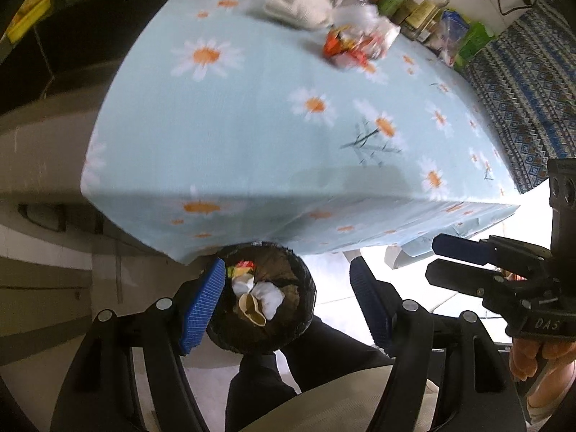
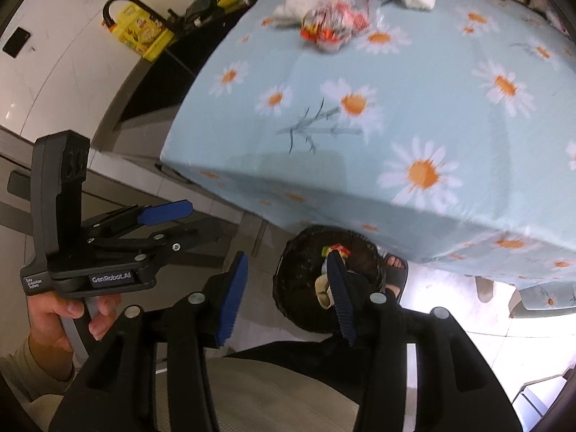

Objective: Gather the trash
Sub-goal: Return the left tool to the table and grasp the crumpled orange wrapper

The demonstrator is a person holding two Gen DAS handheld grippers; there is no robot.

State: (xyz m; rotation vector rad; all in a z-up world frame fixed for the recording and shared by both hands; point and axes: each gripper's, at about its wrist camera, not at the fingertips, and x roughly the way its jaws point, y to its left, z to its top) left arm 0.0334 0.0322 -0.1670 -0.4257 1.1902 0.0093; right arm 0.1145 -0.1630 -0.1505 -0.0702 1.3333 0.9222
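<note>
Trash collection, between a drop and the next pick. Both grippers hang over the black-lined bin (image 1: 261, 295) on the floor at the near edge of the table (image 1: 252, 126); the bin already holds crumpled white paper, a tan scrap and a bright wrapper. More trash (image 1: 345, 45), a red-and-orange wrapper among clear plastic and white tissue, lies at the far end of the table, well apart from both grippers. The next move would seem to call for a reach across the daisy cloth to that pile. Left gripper (image 1: 288, 298): jaws released and wide, nothing between the pads, the bin showing through the gap. Right gripper (image 2: 288, 298): jaws parted less widely, likewise empty, touching nothing
</note>
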